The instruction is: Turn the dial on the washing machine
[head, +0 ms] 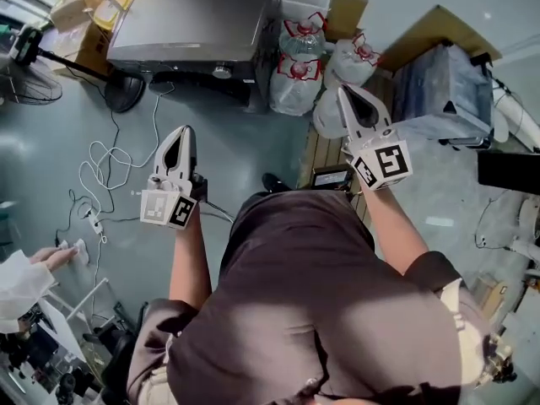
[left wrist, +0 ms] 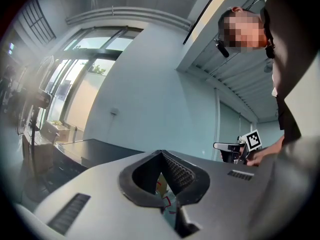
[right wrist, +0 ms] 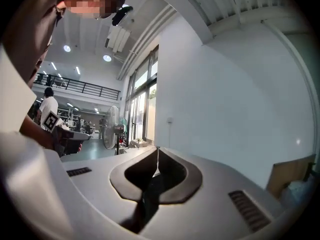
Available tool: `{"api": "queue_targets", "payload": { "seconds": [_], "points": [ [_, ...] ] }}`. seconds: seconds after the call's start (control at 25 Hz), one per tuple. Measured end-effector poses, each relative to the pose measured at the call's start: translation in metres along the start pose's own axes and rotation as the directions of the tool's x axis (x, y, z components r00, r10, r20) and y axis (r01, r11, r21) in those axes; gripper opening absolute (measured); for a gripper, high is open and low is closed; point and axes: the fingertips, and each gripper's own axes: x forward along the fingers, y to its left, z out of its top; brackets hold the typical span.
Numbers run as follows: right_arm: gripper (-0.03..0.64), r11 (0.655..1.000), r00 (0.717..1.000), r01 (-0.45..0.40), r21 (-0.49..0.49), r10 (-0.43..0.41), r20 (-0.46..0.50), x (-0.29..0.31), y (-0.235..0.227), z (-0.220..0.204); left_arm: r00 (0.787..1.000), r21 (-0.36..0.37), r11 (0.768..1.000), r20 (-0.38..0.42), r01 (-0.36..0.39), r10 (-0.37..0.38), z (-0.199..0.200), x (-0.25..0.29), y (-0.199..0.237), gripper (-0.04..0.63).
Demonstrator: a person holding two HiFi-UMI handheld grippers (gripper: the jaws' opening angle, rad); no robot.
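Left tongs (head: 184,130) and right tongs (head: 344,89) clenched, empty. Open one, then square onto the washing machine (head: 194,15) dial (head: 222,72).

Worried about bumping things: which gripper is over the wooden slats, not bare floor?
The right gripper: in the head view it shows over the wooden slats beside the bags; the left gripper shows over grey floor.

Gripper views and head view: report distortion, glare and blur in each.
Left gripper view: fisheye with a dark round border; the windows at left glare into haze. Right gripper view: same fisheye curve; ceiling lamps show as bright spots, the white wall is evenly lit. Head view: sharp, softly lit, edges bowed; the person's torso fills the lower half.
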Motion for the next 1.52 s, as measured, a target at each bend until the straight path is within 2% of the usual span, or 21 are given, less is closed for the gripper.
{"api": "queue_targets", "payload": {
  "seconds": [0.16,0.36,0.64,0.92,1.04,1.24,1.52],
  "points": [
    [0.025,0.999,0.999,0.051,0.003,-0.051,0.008,-0.039,-0.003,-0.005,0.999,-0.002,1.000,-0.033,-0.007,0.006,-0.003,0.000,-0.026,0.015],
    [0.025,0.996,0.997,0.082,0.047,-0.083,0.004,-0.074,0.006,-0.017,0.995,-0.032,0.996,-0.056,0.086,-0.087,-0.018,-0.010,-0.060,0.015],
    [0.025,0.996,0.997,0.081,0.038,-0.081,-0.015,-0.097,0.040,-0.026,0.995,0.020,0.998,-0.085,0.062,-0.060,-0.023,-0.035,-0.072,0.015],
    [0.025,0.992,0.995,0.094,0.079,-0.091,-0.048,-0.145,0.073,-0.039,0.985,0.018,0.993,-0.135,0.114,-0.111,-0.040,-0.073,-0.110,0.015],
    [0.024,0.991,0.994,0.098,0.095,-0.094,-0.046,-0.161,0.089,-0.044,0.980,0.058,0.990,-0.161,0.129,-0.119,-0.049,-0.092,-0.125,0.015],
    [0.023,0.990,0.994,0.098,0.100,-0.092,-0.062,-0.182,0.116,-0.051,0.985,0.085,0.993,-0.162,0.078,-0.064,-0.052,-0.121,-0.123,0.015],
    [0.021,0.986,0.986,0.151,0.072,-0.145,-0.084,-0.187,0.127,-0.049,0.984,0.085,0.992,-0.157,0.094,-0.080,-0.047,-0.123,-0.102,0.015]
  ]
}}
